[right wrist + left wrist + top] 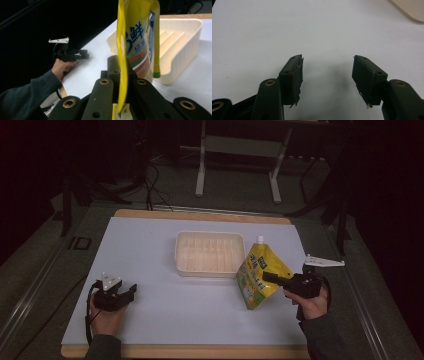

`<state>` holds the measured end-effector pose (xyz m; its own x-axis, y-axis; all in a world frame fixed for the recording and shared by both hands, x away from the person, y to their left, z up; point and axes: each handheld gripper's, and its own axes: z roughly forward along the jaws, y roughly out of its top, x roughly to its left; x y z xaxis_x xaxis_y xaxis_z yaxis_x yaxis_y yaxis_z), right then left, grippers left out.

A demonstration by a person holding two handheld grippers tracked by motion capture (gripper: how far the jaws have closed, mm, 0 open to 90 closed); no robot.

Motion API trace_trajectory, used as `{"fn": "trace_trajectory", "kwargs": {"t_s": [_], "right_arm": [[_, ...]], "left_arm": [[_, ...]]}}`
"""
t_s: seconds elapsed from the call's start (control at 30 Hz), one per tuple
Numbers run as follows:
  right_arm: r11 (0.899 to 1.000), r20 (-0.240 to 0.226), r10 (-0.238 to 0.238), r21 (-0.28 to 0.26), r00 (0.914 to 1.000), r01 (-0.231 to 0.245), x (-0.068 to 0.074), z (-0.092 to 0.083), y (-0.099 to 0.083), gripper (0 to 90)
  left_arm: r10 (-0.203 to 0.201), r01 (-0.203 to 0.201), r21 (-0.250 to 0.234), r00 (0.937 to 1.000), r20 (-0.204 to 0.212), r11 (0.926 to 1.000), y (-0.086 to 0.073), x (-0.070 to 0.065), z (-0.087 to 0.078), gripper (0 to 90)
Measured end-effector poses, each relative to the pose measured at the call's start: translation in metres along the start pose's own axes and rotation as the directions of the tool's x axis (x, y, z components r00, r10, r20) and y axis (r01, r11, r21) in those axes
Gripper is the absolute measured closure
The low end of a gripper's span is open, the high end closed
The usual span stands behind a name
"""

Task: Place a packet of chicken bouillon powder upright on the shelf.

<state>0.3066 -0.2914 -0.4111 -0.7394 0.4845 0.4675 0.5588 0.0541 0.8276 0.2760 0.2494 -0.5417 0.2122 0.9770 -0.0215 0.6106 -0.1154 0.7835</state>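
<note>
Fingers of the right gripper (120, 82) are pressed together on the side seam of a yellow plastic stand-up pouch with a white screw cap (258, 272), so the pouch is pinched by its thin edge and held just beside the right end of a shallow, cream-coloured ribbed plastic tray (210, 253). Fingers of the left gripper (327, 77) are spread wide with nothing between them, and that gripper (114, 295) rests low over the pale blue tabletop (165, 310), well apart from the tray.

The step in hand is judged to be the transfer of the pouch into the tray. For a clean result, the pinch should be kept firm on the seam, as the pouch hangs tilted from one edge and is likely to swing. The pouch should be raised clear of the tray wall before it is carried across, and the seam should be let go only once the pouch is supported by the ribbed floor.

In the right gripper view, the seam disappears between the fingers, so the depth of the grip cannot be judged. The pouch bottom is hard to make out in the high view, and whether it touches the tabletop cannot be told. Small print on the pouch is illegible.
</note>
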Motion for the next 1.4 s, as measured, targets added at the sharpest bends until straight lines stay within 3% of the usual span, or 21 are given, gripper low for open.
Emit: {"fn": "trace_trajectory", "kwargs": {"t_s": [0.73,1.4], "right_arm": [[0.996,0.032,-0.066,-0.06,0.9973,0.068,0.012,0.024,0.015,90.0],[0.99,0.029,-0.078,-0.112,0.9966,0.08,0.015,0.044,0.03,90.0]], "left_arm": [[-0.012,0.012,-0.004,0.9999,0.001,0.9999,0.0,0.0,0.0,41.0],[-0.014,0.014,-0.003,0.9999,0.002,0.9999,0.0,0.001,0.0,40.8]]}}
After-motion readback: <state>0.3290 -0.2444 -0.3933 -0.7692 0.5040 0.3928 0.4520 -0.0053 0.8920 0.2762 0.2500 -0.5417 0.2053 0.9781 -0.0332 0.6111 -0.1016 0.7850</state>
